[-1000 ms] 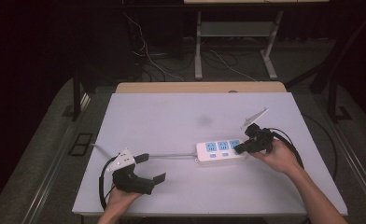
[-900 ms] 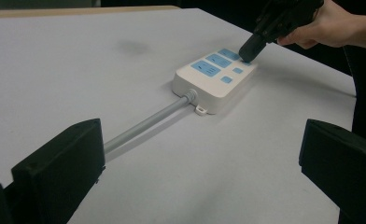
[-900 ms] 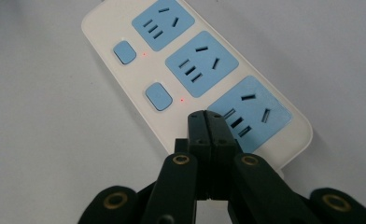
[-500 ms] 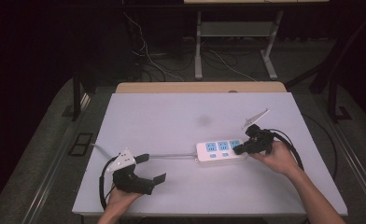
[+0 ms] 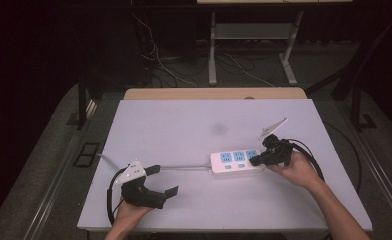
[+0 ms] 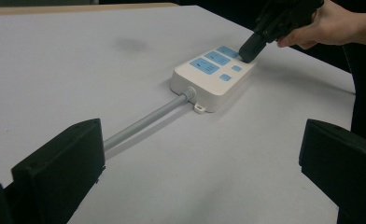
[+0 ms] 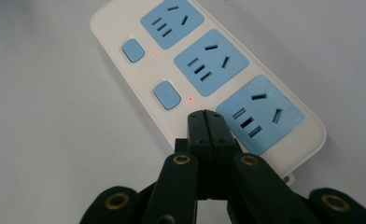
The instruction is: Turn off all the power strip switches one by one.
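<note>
A white power strip (image 5: 234,161) with three blue sockets lies on the table, right of centre, and its grey cable (image 5: 184,167) runs left. My right gripper (image 5: 254,161) is shut with nothing between its jaws. Its tips (image 7: 206,116) rest on the strip's (image 7: 204,60) white face beside the nearest socket, in line with two blue switches. Small red lights glow by both switches. My left gripper (image 5: 163,180) sits near the front left edge, open and holding nothing. In the left gripper view the strip (image 6: 214,77) and the right gripper (image 6: 246,56) lie ahead, and the cable (image 6: 144,122) runs past the left jaw.
The white tabletop (image 5: 184,125) has a faint dark smudge (image 5: 217,129) near its middle. A wooden edge (image 5: 214,93) runs along the back. Loose cables (image 5: 184,60) and metal frame legs (image 5: 212,55) stand on the dark floor behind.
</note>
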The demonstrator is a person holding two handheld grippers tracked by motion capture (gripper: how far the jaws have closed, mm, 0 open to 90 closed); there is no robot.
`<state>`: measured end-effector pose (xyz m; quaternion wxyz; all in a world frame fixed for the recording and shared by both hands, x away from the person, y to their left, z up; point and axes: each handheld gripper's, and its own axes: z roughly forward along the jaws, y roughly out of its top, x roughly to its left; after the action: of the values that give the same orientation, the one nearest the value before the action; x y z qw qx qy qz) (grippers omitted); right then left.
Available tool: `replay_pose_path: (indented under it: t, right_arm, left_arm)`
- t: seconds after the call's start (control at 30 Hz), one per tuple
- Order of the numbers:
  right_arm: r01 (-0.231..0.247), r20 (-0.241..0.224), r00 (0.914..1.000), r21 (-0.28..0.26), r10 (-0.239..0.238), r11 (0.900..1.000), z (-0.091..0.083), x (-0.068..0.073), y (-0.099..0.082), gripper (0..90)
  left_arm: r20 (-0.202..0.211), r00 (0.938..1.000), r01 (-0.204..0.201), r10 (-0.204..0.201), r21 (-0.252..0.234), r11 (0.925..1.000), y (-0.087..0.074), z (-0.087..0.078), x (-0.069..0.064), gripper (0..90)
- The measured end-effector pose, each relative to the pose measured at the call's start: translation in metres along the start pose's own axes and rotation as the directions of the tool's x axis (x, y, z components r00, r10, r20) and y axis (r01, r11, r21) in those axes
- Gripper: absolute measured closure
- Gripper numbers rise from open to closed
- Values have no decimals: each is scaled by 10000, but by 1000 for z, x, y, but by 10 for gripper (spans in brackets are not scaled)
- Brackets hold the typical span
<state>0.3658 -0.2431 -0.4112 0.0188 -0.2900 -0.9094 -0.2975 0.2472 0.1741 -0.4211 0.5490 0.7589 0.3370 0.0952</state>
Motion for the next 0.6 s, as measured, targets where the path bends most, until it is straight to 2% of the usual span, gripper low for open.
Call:
replay_pose_path:
  t: [0.4, 0.6]
  right_arm:
    - [11, -150, 9999, -189, -13, 9998, 0, -3, -2, 900]
    - [88, -82, 9999, -244, -90, 9997, -1, -1, -3, 900]
  left_arm:
    - [18, 10000, -27, 27, 80, 10000, 0, 1, 1, 0]
    - [-23, 10000, 7, -7, 46, 10000, 0, 0, 2, 0]
